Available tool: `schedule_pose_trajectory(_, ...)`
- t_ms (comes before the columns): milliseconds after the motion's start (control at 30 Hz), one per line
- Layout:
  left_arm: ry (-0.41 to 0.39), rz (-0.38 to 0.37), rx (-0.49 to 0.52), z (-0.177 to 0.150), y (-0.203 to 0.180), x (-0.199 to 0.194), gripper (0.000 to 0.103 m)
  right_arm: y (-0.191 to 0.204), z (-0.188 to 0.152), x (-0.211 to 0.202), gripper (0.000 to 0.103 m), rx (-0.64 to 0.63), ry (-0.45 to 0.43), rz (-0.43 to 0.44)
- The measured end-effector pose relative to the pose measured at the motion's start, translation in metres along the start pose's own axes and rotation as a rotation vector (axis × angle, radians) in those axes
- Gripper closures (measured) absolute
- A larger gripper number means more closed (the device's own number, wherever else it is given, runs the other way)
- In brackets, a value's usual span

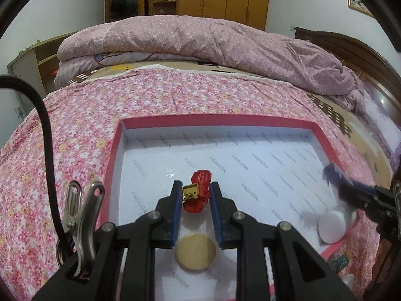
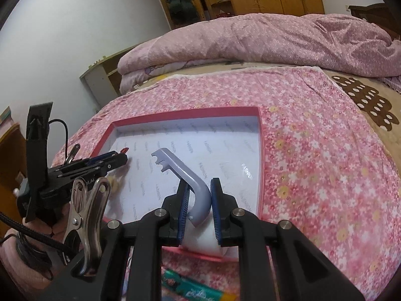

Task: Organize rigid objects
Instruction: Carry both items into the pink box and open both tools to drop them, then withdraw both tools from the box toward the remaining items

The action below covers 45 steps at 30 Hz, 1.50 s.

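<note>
Left wrist view: the left gripper (image 1: 194,195) is clamped on a red toy (image 1: 199,195), held over the white floor of the red-rimmed box (image 1: 112,155), nearer its left wall. The right gripper (image 2: 199,200) pinches a grey curved piece (image 2: 185,175), long axis running toward the far-left corner, apparently above the near-right corner, beside a white disc (image 1: 330,225).
</note>
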<state>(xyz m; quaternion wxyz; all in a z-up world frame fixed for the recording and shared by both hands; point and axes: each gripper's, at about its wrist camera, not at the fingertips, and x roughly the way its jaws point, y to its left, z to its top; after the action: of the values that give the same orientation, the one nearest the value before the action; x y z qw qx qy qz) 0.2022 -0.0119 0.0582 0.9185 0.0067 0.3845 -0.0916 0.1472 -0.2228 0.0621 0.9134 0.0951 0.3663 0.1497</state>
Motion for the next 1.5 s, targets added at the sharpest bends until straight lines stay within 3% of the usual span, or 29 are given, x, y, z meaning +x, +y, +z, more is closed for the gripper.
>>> schedule_pose_trajectory(367,0.006,-0.001,0.022,0.002,-0.005,0.011,0.080,-0.010,0.010,0.016,0.084,0.016,0.018,-0.031)
schedule_pose_trajectory(500,0.010,-0.006,0.025,0.002,-0.007,0.010,0.064,-0.011,0.010,0.016,0.083,0.022,0.021,-0.025)
schedule_pose_trajectory(700,0.001,-0.006,0.039,0.001,-0.009,0.001,0.048,-0.003,0.008,0.008,0.074,-0.013,0.005,-0.027)
schedule_pose_trajectory(1133,-0.032,0.011,0.072,-0.021,-0.006,-0.047,0.039,0.012,-0.011,-0.027,0.056,-0.042,-0.027,-0.034)
schedule_pose_trajectory(1367,-0.034,0.018,0.083,-0.042,0.000,-0.072,0.039,0.019,-0.033,-0.039,0.055,-0.040,-0.005,-0.029)
schedule_pose_trajectory(1500,-0.044,0.042,0.128,-0.059,0.000,-0.084,0.031,0.023,-0.046,-0.047,0.055,-0.037,0.001,-0.017)
